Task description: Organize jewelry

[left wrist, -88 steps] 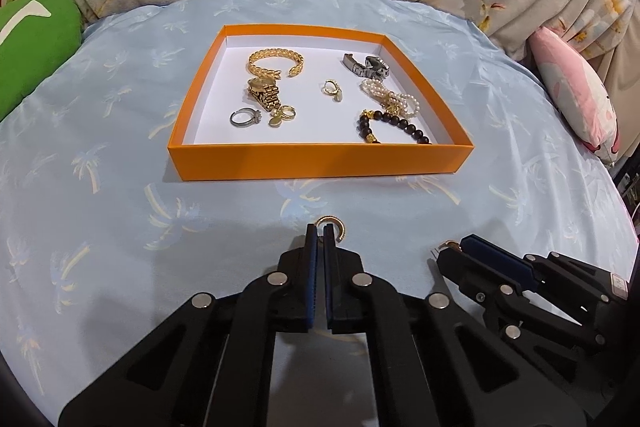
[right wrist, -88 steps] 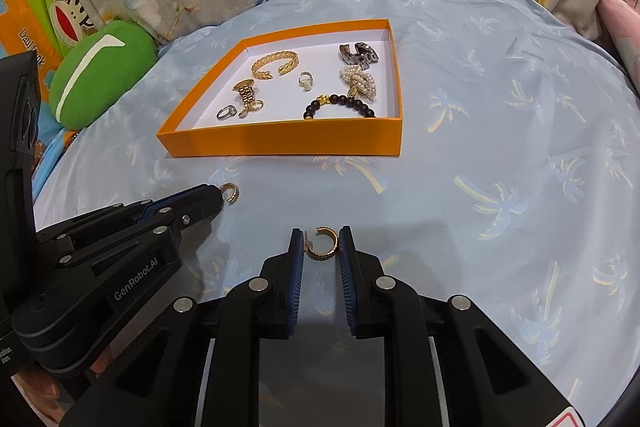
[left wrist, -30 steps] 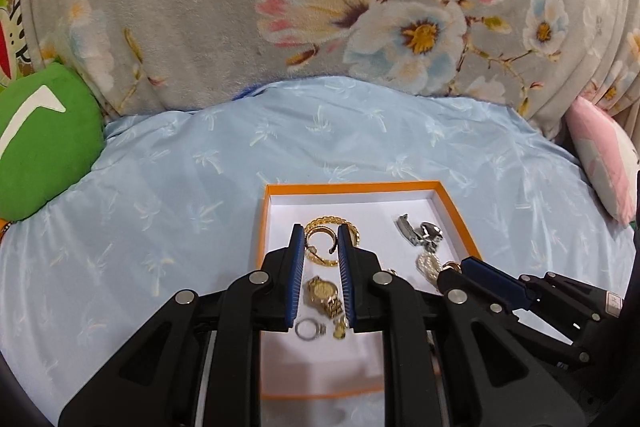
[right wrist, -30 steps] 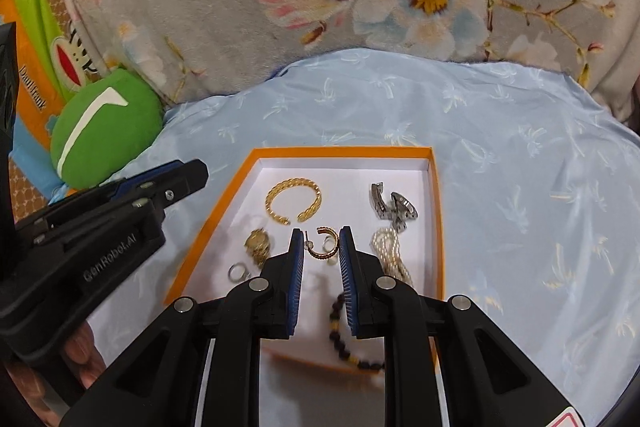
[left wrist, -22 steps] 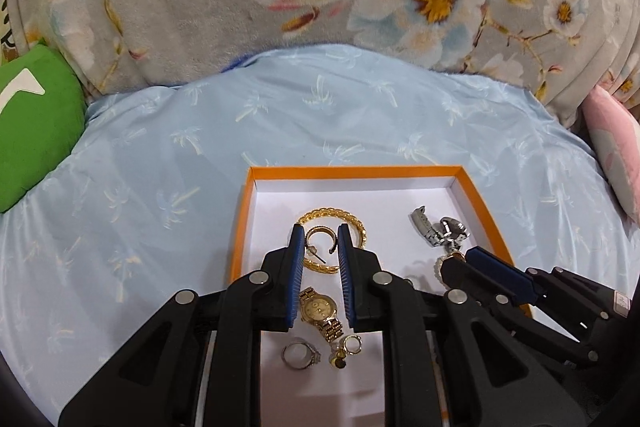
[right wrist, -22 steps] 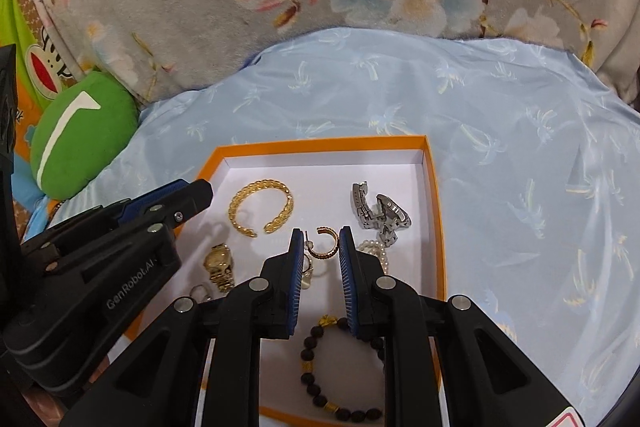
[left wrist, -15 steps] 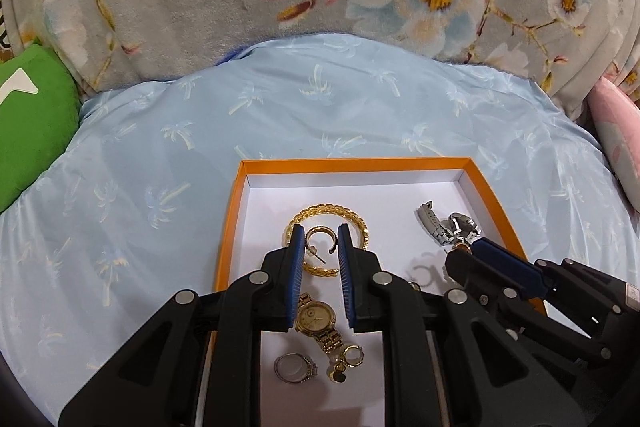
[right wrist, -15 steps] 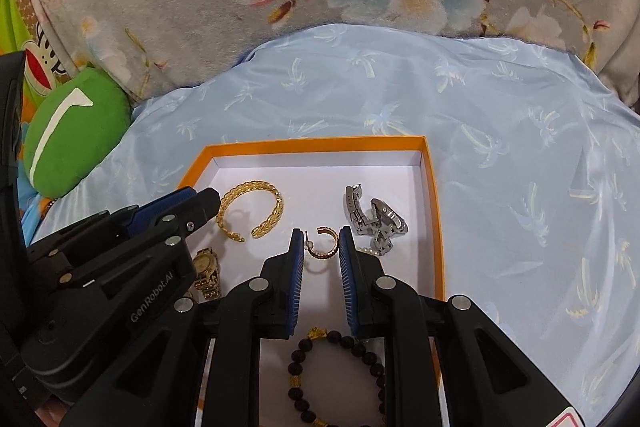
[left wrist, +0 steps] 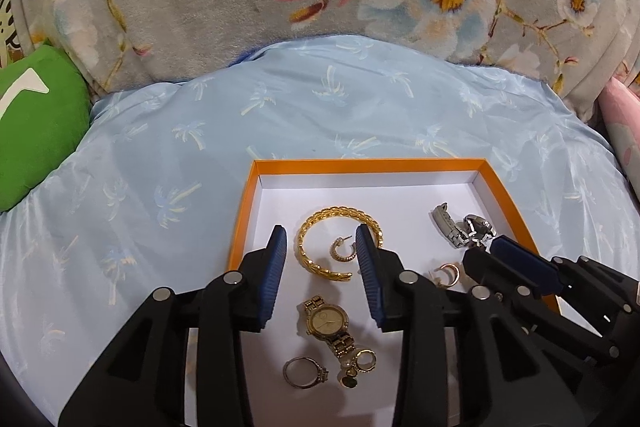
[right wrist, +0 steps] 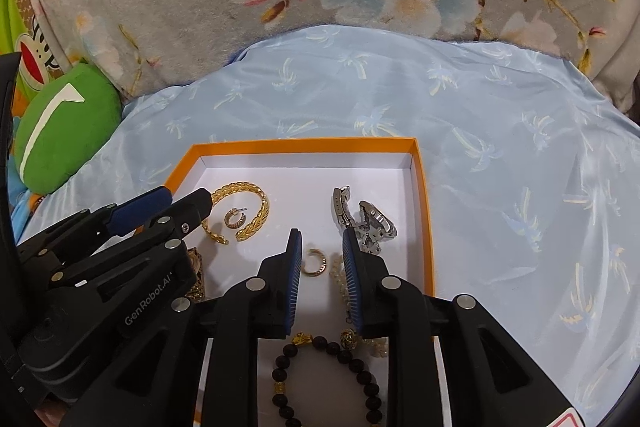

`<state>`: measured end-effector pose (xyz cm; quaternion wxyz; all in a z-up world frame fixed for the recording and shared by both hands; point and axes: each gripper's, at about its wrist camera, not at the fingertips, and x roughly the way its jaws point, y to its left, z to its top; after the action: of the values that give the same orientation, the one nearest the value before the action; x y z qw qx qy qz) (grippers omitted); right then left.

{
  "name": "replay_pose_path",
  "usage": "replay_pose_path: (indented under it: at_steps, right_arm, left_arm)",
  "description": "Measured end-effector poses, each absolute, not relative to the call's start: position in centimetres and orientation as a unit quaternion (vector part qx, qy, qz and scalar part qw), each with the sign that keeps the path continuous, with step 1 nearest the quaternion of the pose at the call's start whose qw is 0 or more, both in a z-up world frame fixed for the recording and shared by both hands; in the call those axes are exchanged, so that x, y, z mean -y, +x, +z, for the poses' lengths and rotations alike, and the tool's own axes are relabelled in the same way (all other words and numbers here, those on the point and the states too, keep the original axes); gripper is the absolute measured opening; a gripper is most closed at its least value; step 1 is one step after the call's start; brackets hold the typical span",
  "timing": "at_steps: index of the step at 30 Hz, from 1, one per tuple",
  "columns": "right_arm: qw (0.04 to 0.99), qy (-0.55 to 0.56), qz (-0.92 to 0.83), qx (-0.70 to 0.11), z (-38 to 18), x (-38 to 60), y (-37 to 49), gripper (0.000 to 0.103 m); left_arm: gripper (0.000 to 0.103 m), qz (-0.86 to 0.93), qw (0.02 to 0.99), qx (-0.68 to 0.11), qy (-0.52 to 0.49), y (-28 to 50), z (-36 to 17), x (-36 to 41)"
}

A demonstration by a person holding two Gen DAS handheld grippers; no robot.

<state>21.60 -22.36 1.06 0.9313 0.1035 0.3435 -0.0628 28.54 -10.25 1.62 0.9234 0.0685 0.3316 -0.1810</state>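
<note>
Looking along the left gripper (left wrist: 322, 255), its fingers are spread wide over the orange tray (left wrist: 239, 235); one gold hoop earring (left wrist: 343, 251) lies free inside a gold bangle (left wrist: 340, 249). From the right wrist, the right gripper (right wrist: 321, 263) is also parted, its matching hoop (right wrist: 315, 262) resting on the tray floor. Both earrings seem delivered; next, both grippers should lift clear.

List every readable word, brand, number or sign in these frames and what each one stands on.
"GenRobot.AI": white lettering on the black arm of the left tongs, read in the right wrist view.
Gold watch dial: markings too small to read.
Green cushion: a white stripe only, no letters.
Nothing else is legible.
</note>
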Motion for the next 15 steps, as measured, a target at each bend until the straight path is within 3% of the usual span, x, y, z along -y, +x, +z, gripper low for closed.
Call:
replay_pose_path:
  at_steps: [15]
  right_arm:
    - [0.936,0.104,-0.065,-0.330,2.5,20.8,14.5,0.029]
  left_arm:
    - [0.035,-0.173,0.929,-0.316,0.079,22.3,3.2,7.6]
